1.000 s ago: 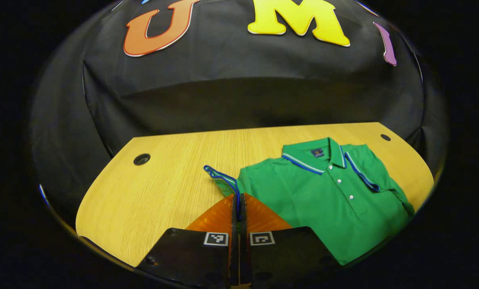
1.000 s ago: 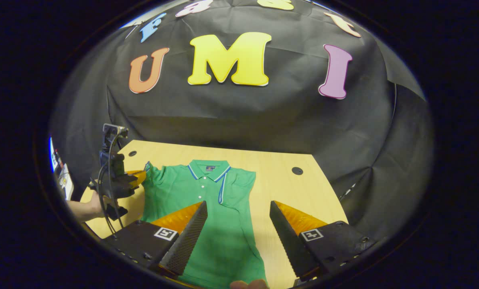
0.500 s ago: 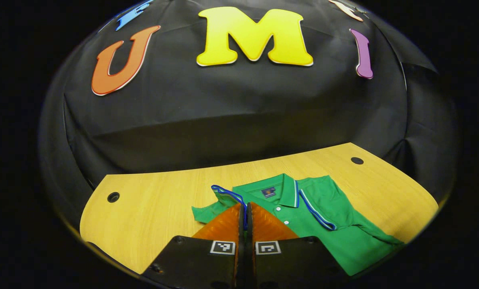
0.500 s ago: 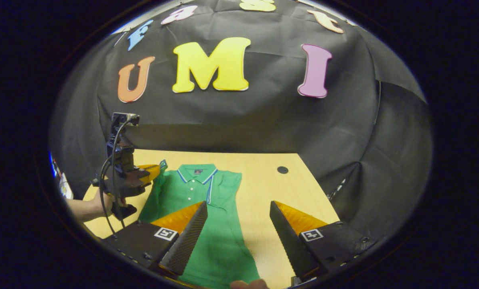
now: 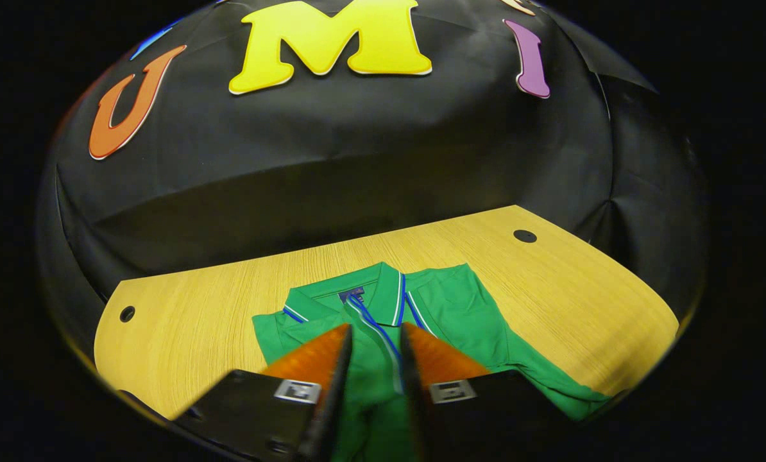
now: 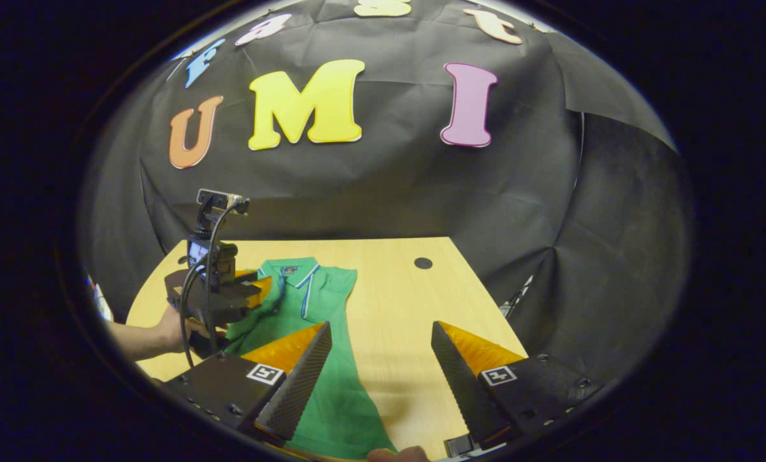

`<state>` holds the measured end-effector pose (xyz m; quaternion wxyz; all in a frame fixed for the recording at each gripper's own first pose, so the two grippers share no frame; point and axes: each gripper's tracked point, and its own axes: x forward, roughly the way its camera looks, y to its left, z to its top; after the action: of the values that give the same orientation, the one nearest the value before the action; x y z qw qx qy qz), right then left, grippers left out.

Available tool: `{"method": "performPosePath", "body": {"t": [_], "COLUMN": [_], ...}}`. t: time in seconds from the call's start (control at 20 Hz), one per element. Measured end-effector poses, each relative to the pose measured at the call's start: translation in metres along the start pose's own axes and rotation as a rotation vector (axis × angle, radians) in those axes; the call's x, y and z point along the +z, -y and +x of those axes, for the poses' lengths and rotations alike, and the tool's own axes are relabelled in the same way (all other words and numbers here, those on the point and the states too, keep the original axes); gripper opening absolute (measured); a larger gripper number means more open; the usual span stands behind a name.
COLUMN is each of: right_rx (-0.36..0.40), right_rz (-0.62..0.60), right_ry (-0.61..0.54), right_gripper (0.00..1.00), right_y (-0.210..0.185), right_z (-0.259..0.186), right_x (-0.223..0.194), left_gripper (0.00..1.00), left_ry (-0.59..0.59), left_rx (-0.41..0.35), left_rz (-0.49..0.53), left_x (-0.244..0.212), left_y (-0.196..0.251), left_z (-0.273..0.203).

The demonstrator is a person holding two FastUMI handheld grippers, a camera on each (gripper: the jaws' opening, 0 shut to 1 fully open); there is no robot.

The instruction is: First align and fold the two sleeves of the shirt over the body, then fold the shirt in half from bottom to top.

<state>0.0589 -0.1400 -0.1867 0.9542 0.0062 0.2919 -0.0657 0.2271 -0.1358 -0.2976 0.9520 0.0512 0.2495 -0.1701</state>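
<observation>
The table (image 5: 550, 289) carries the shirt (image 5: 460, 308), which lies flat with its collar toward the wall, at about 12 o'clock from the person, and its hem toward the near edge at 6. In the right gripper view the shirt (image 6: 331, 359) sits left of the table's middle, leaving bare wood at 3 o'clock. It lies spread so that each sleeve can be laid over the body before the bottom-to-top fold.

The sleeve on the person's right (image 5: 460, 289) already rests folded across the chest, its striped cuff beside the placket. The other sleeve (image 5: 373, 366) runs up between the left tongs' fingers, draped over the body near the buttons; I judge this to be the second sleeve fold, close to done.

The left tongs (image 5: 373, 340) hang over the shirt's middle, pointing toward the collar at 12 o'clock. Their fingers stand a little apart with cloth between them, so they look released or nearly so; whether either finger touches the fabric I cannot tell. In the right gripper view a hand (image 6: 178, 330) holds them at 9 o'clock, over the shirt's left shoulder.

The right tongs (image 6: 380, 359) hover at the near edge, spread wide and empty, likely waiting near the hem for the final fold.
</observation>
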Motion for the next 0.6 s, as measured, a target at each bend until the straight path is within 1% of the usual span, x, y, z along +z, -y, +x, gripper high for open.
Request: {"method": "performPosePath", "body": {"t": [0.05, 0.15, 0.25, 0.3, 0.4, 0.5, 0.6], "right_rx": [0.022, 0.061, 0.099, 0.122, 0.16, 0.181, 0.216], "right_rz": [-0.01, -0.032, -0.056, -0.059, -0.062, -0.072, -0.087], "right_ry": [0.01, 0.047, 0.088, 0.107, 0.127, 0.136, 0.146], "right_gripper": [0.95, 0.97, 0.96, 0.95, 0.95, 0.95, 0.95], "right_y": [-0.006, -0.016, -0.026, -0.029, -0.037, -0.042, -0.049], "right_z": [-0.002, -0.009, -0.015, -0.02, -0.025, -0.03, -0.04], "right_x": [0.002, 0.01, 0.018, 0.02, 0.018, 0.013, 0.009], "left_gripper": [1.0, 1.0, 1.0, 1.0, 1.0, 1.0, 1.0], "left_ry": [0.039, 0.082, 0.116, 0.127, 0.151, 0.168, 0.172], "left_rx": [0.044, 0.091, 0.139, 0.169, 0.206, 0.237, 0.267], "left_rz": [-0.021, -0.062, -0.085, -0.083, -0.102, -0.123, -0.124], "left_x": [0.01, 0.022, 0.032, 0.037, 0.042, 0.039, 0.027], "left_y": [-0.005, -0.012, -0.024, -0.03, -0.034, -0.037, -0.045], "left_z": [-0.014, -0.045, -0.08, -0.103, -0.154, -0.202, -0.245]}}
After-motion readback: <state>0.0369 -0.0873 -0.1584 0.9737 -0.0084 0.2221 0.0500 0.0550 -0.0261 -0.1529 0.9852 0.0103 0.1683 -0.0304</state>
